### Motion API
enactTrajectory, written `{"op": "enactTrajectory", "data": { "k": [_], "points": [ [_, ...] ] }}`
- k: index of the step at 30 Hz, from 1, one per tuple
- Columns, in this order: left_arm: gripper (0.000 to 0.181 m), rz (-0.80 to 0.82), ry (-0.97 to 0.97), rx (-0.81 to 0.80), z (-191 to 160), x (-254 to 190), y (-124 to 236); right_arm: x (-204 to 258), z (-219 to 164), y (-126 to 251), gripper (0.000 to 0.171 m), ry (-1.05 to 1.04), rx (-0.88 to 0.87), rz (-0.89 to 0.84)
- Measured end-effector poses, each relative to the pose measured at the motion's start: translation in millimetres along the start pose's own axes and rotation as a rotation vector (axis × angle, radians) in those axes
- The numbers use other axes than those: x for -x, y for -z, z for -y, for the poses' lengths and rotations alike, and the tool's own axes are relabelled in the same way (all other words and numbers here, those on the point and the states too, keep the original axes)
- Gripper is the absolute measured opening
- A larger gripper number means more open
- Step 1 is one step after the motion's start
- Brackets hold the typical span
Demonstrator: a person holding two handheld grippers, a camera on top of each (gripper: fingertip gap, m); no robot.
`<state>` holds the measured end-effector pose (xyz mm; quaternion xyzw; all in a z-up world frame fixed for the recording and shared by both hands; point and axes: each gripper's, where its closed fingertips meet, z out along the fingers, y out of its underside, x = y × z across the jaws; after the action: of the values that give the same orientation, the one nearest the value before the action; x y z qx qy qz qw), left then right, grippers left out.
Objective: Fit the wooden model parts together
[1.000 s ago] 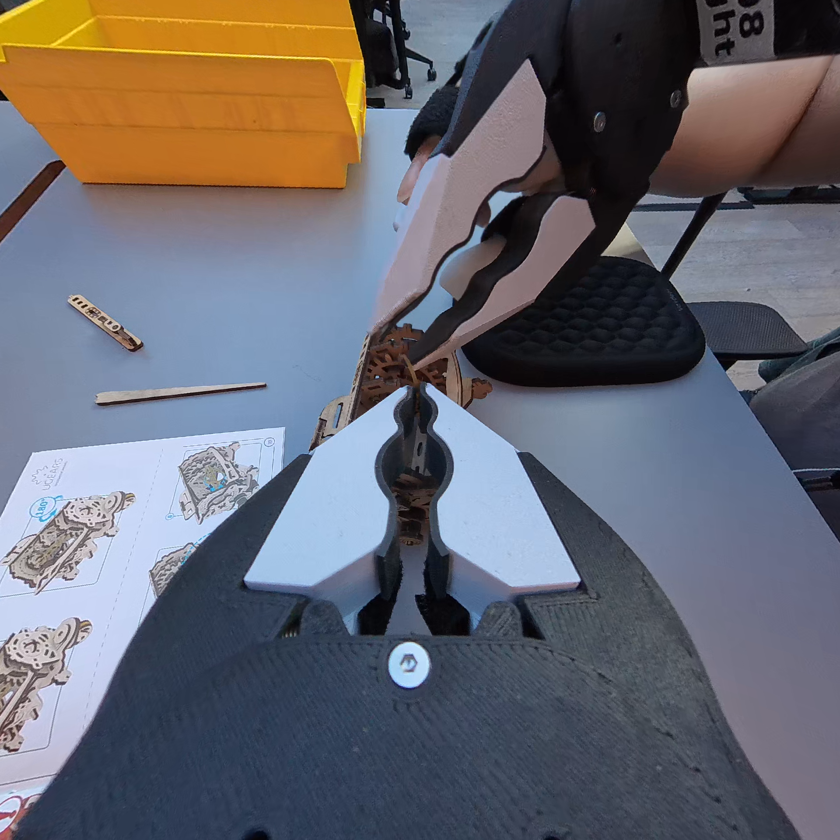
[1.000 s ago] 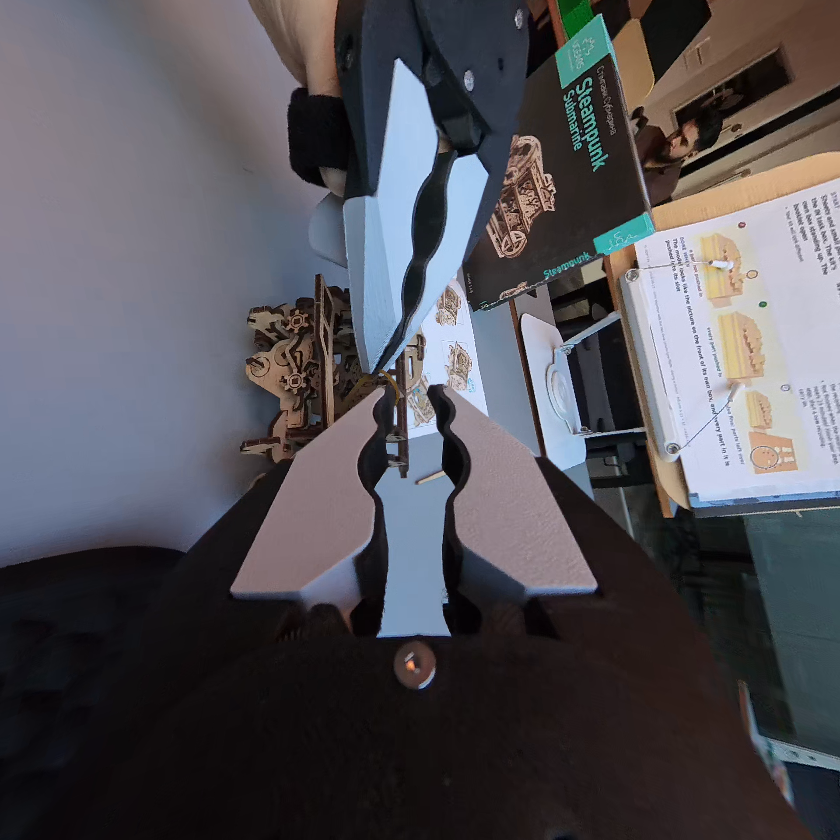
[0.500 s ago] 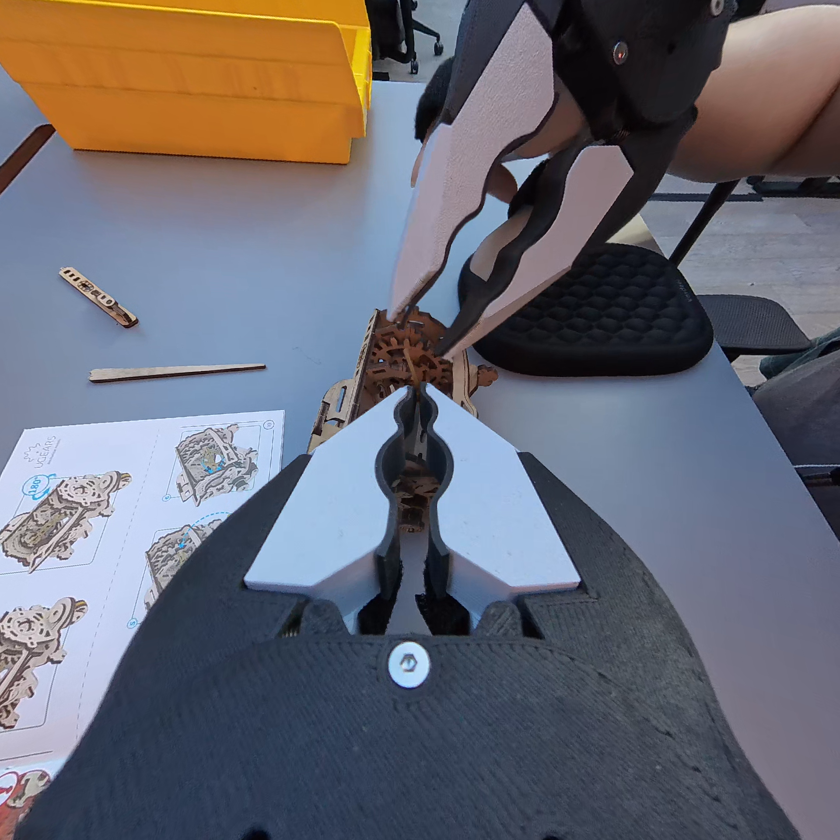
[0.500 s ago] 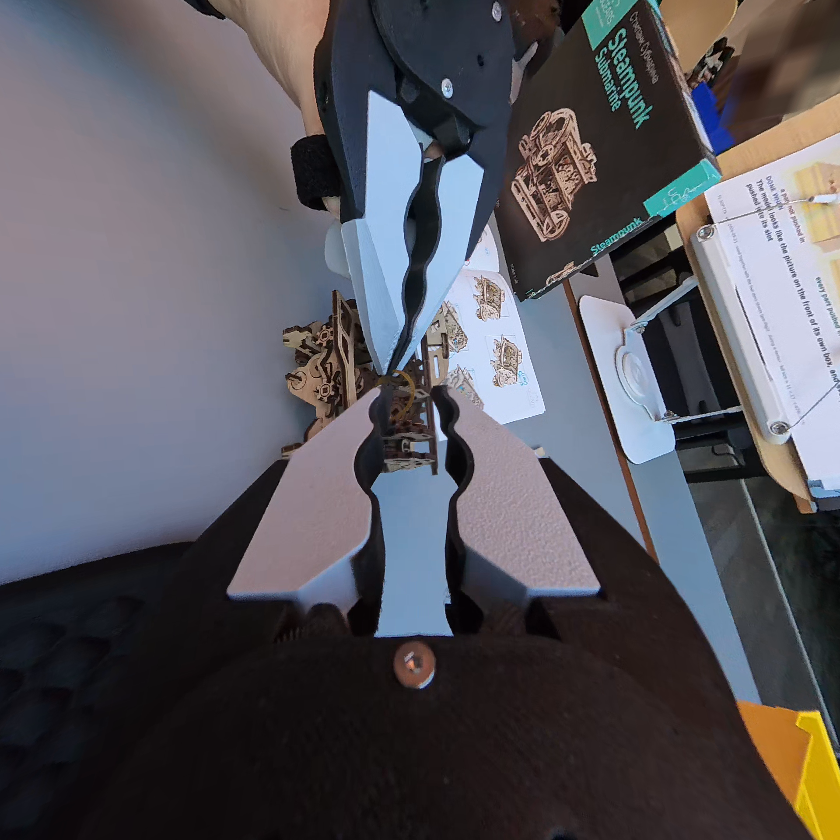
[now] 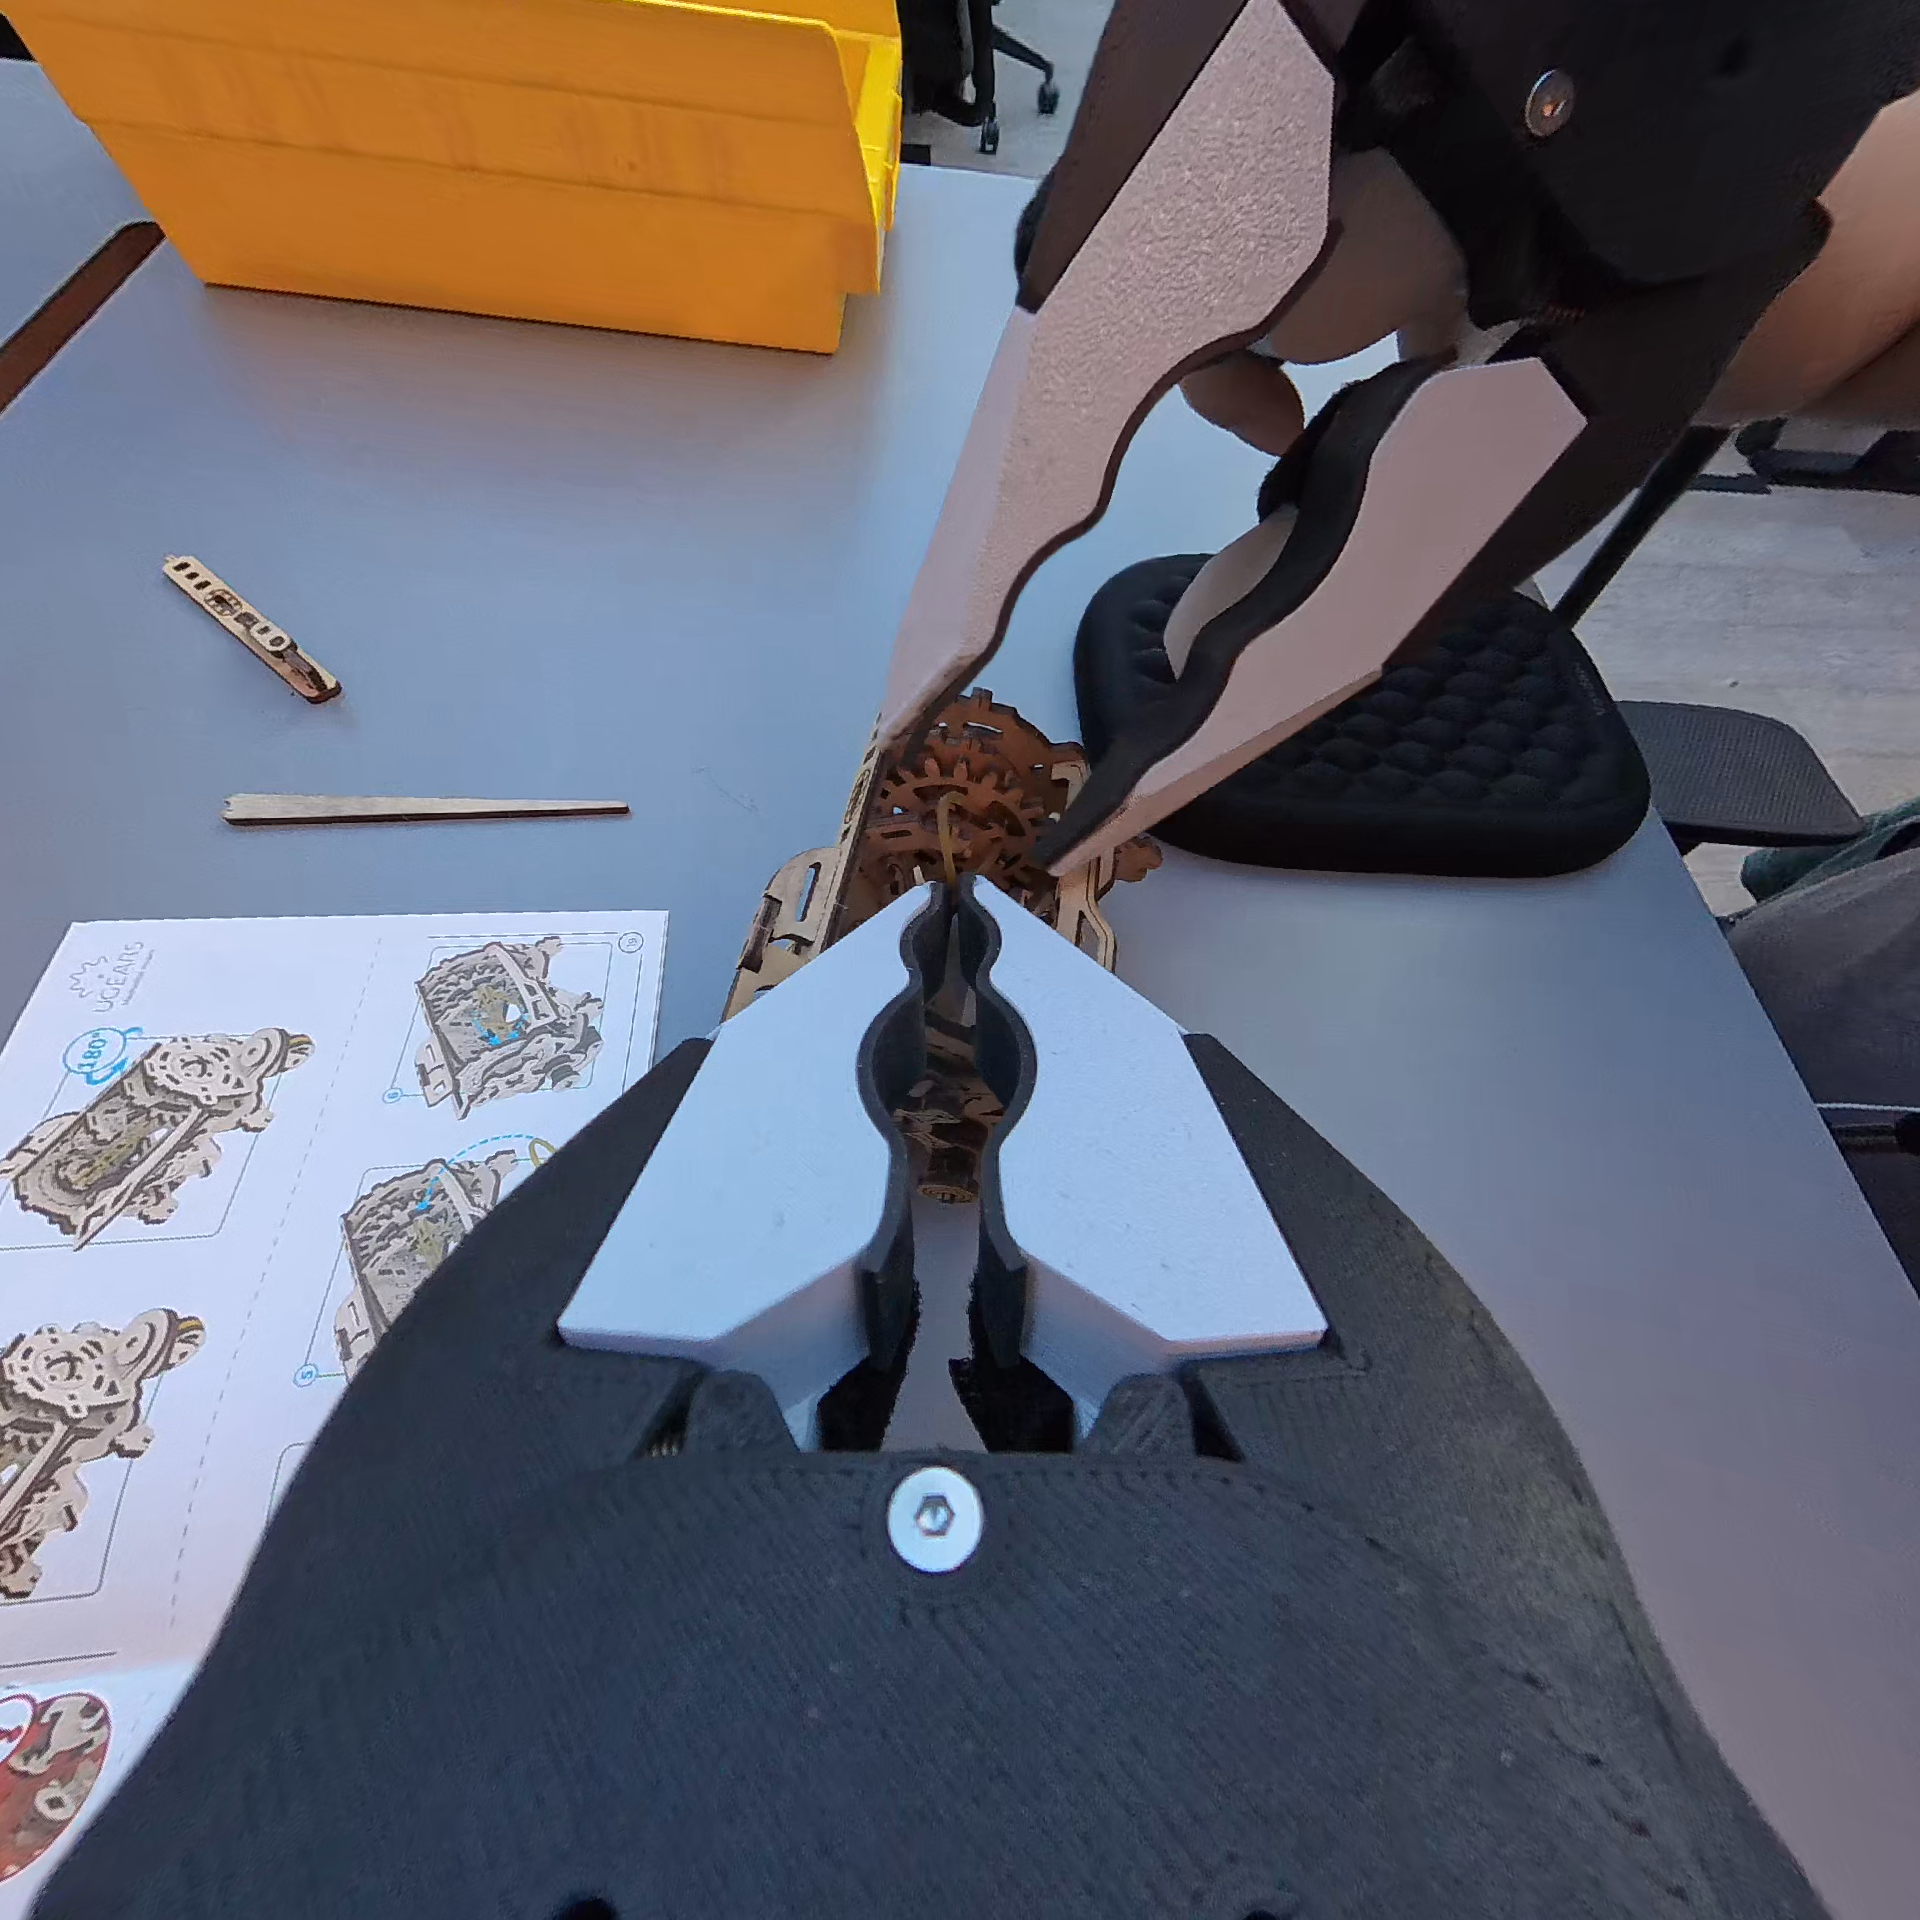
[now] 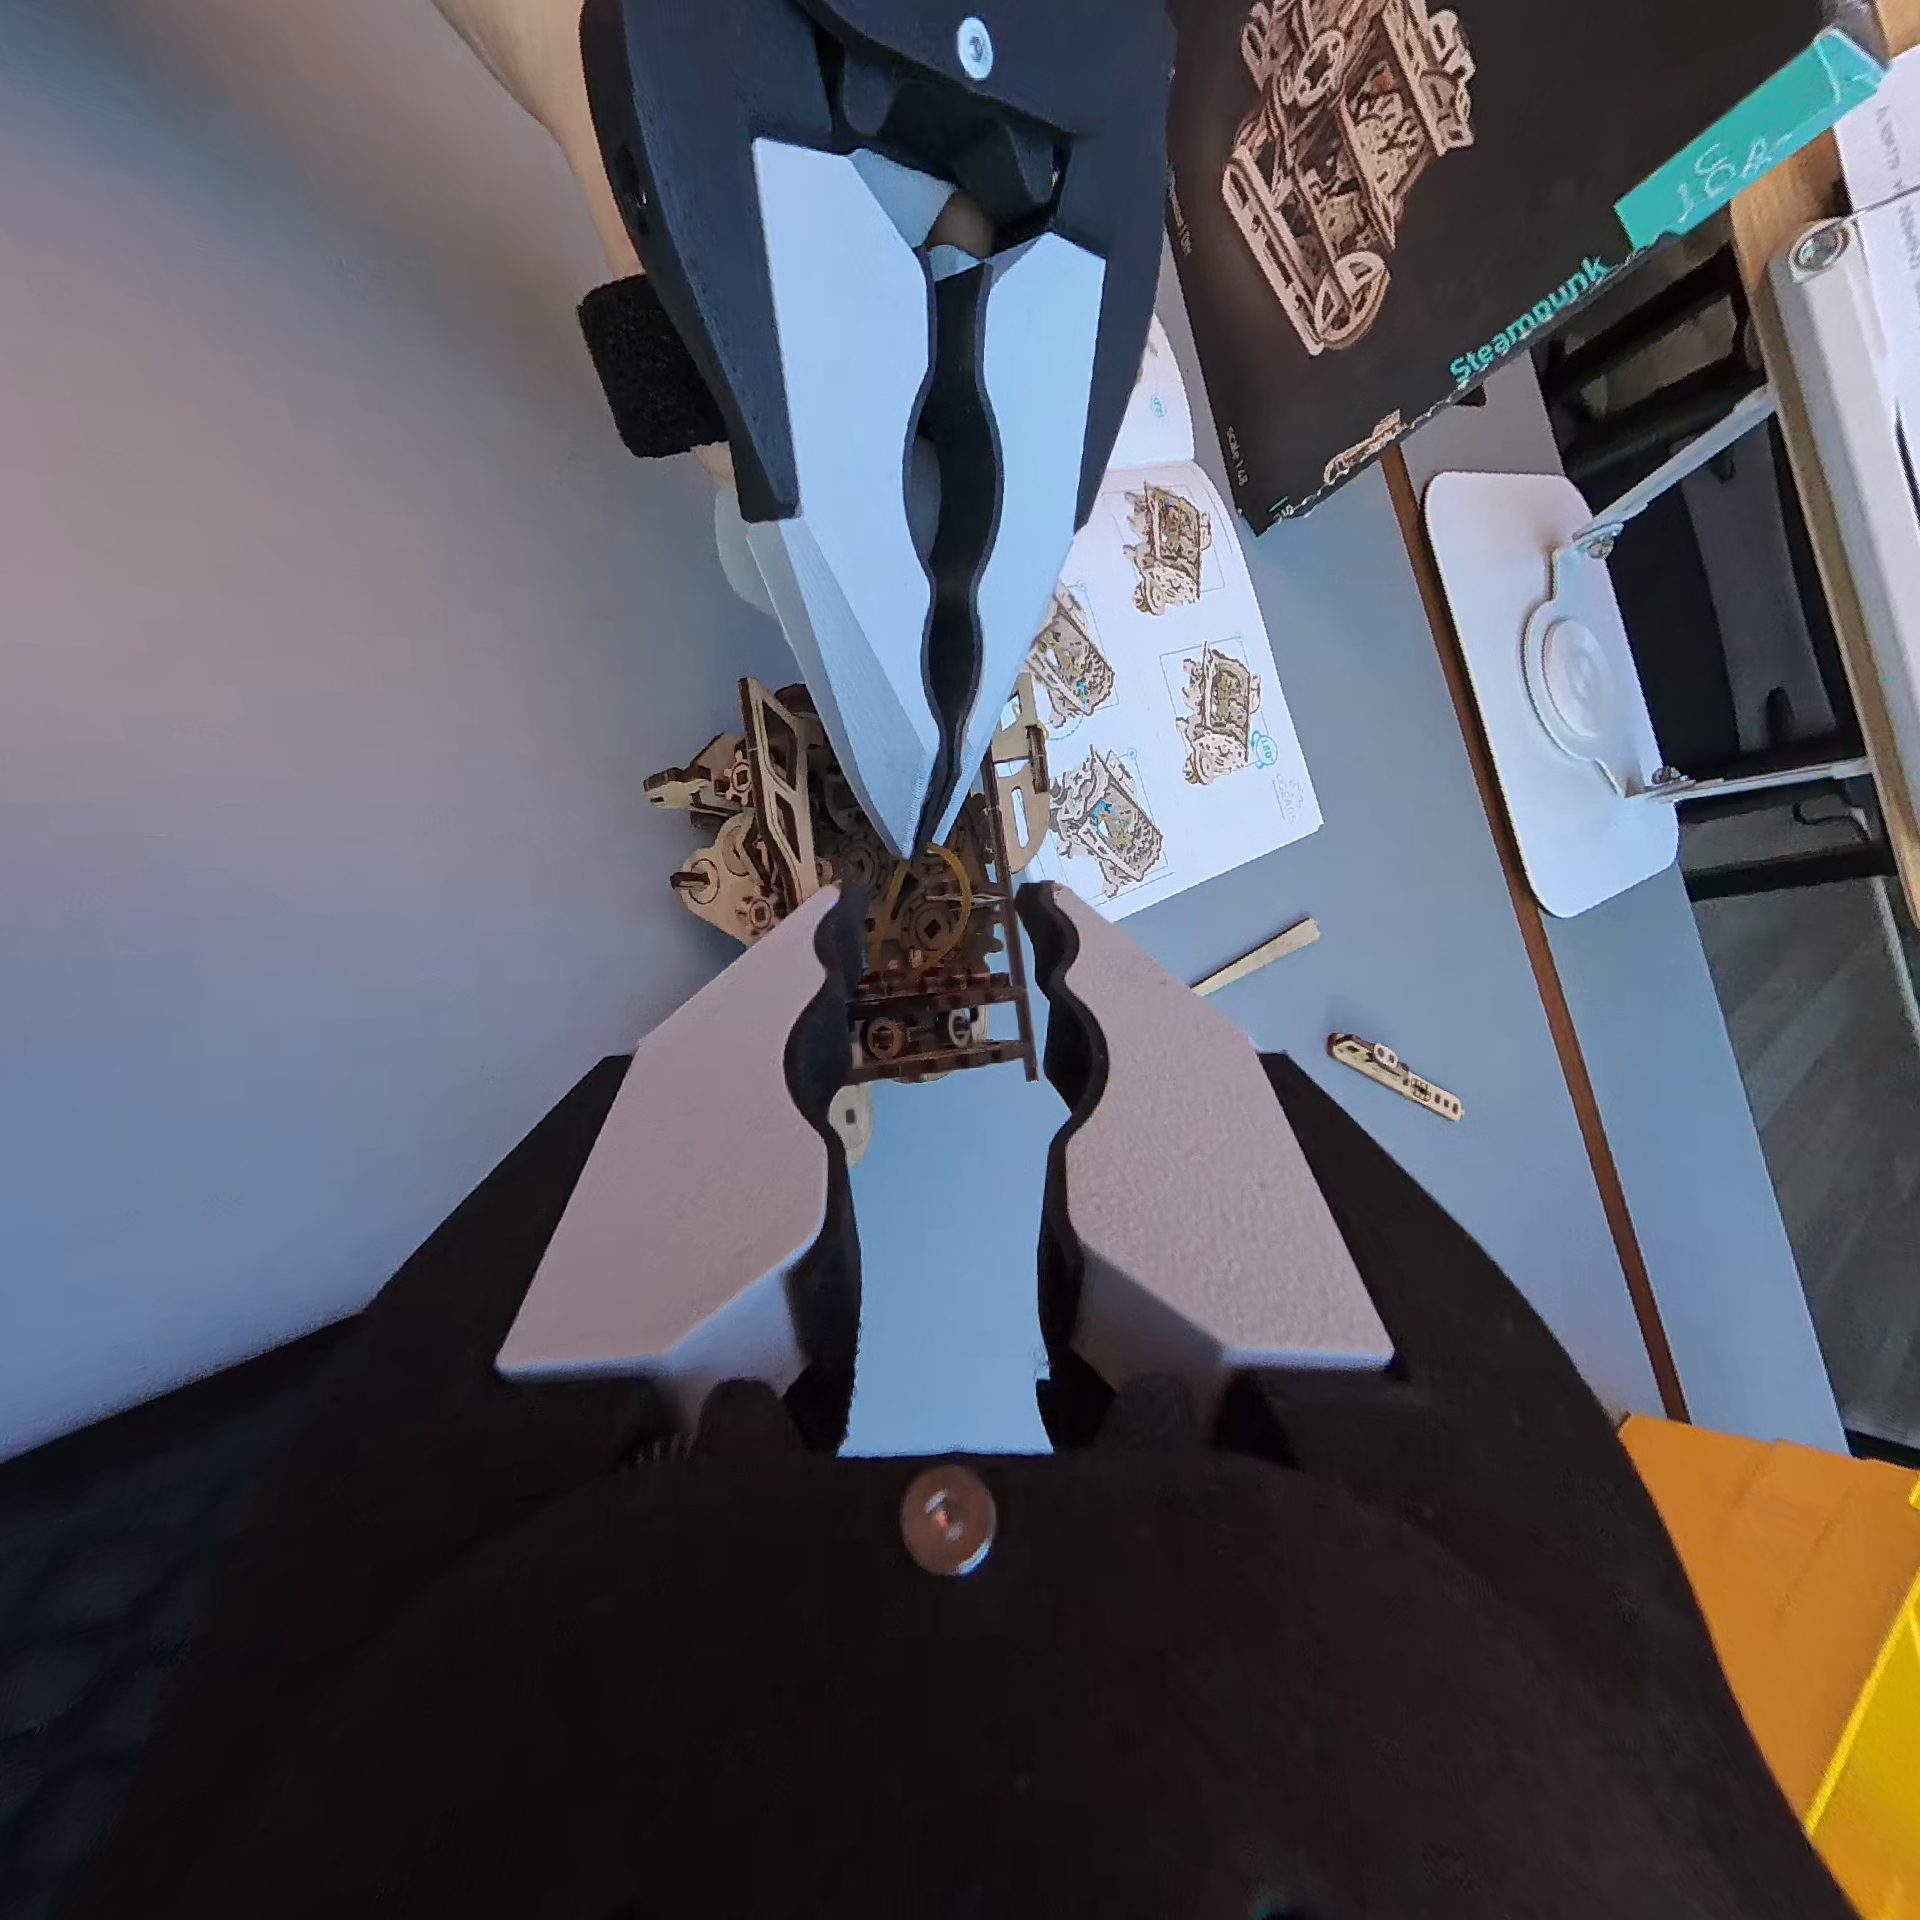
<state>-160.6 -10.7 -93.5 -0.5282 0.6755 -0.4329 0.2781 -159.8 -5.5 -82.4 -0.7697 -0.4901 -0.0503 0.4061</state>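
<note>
The wooden gear model (image 5: 966, 774) lies on the grey table (image 5: 520, 520); it also shows in the right wrist view (image 6: 769, 800). My left gripper (image 5: 951, 888) is shut at its tips on a thin yellowish rubber band (image 5: 943, 831) just above the model's gears. In the right wrist view the left gripper (image 6: 930, 844) comes down from the top, and the band (image 6: 961, 894) loops below its tips. My right gripper (image 6: 935, 904) is open, one finger on each side of the model's gear section. In the left wrist view the right gripper (image 5: 971, 795) reaches in from the upper right.
Yellow bins (image 5: 499, 177) stand at the back. A thin wooden stick (image 5: 416, 808), a slotted wooden strip (image 5: 249, 629) and an instruction sheet (image 5: 260, 1091) lie to the left. A black cushion pad (image 5: 1455, 748) lies behind the model. The kit box (image 6: 1403, 208) stands beyond.
The right gripper has come closer and lower, so its open fingers now straddle the model's gears. The left gripper has stayed shut on the band at the model.
</note>
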Motion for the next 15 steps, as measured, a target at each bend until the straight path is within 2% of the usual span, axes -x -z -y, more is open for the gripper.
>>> {"op": "enactTrajectory", "data": {
  "k": [7, 10, 15],
  "points": [
    [0.000, -0.034, 0.013, -0.037, 3.7, -4.4, 2.4, -2.1, -0.3, 0.4, 0.028, 0.083, 0.069, -0.093],
    [0.000, -0.043, 0.004, -0.043, 3.9, -6.6, 3.3, 2.4, -2.3, -1.4, 0.028, 0.063, 0.076, -0.069],
    [0.000, -0.045, -0.007, -0.030, 1.8, -7.8, 2.7, 1.9, -1.1, -0.3, 0.017, 0.053, 0.050, -0.044]
  ]
}}
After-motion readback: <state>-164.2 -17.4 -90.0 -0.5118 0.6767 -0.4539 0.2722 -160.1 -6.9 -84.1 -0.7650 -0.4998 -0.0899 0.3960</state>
